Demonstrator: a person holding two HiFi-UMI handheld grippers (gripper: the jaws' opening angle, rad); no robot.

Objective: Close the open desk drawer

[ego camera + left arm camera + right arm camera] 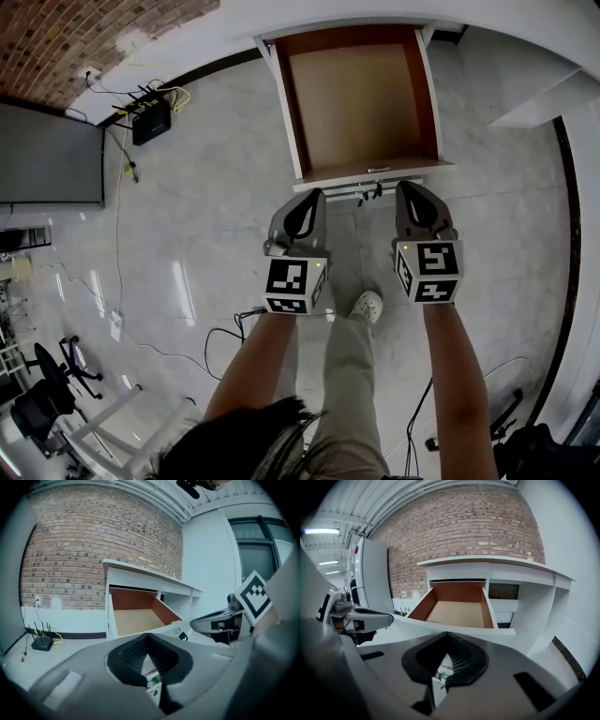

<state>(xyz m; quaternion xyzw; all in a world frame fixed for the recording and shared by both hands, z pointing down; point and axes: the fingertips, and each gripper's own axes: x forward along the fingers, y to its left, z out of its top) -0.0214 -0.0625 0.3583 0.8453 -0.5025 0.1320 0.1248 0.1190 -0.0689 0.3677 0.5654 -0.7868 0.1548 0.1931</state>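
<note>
The desk drawer (pixel 361 103) stands pulled out of the white desk (pixel 375 19), its brown inside empty. Its white front edge (pixel 373 175) faces me. My left gripper (pixel 312 194) is shut and empty, its tip just short of the front edge at the left. My right gripper (pixel 405 187) is also shut and empty, close to the front edge at the right. In the left gripper view the drawer (pixel 136 618) lies ahead of the closed tip (pixel 147 637). The right gripper view shows the drawer (pixel 457 611) straight beyond the closed tip (pixel 447 634).
Small dark items (pixel 367 194) hang under the drawer front. A router (pixel 151 122) with cables sits on the floor by the brick wall. A dark panel (pixel 52 155) stands at left, an office chair (pixel 52 384) lower left. The person's shoe (pixel 367 305) is below the grippers.
</note>
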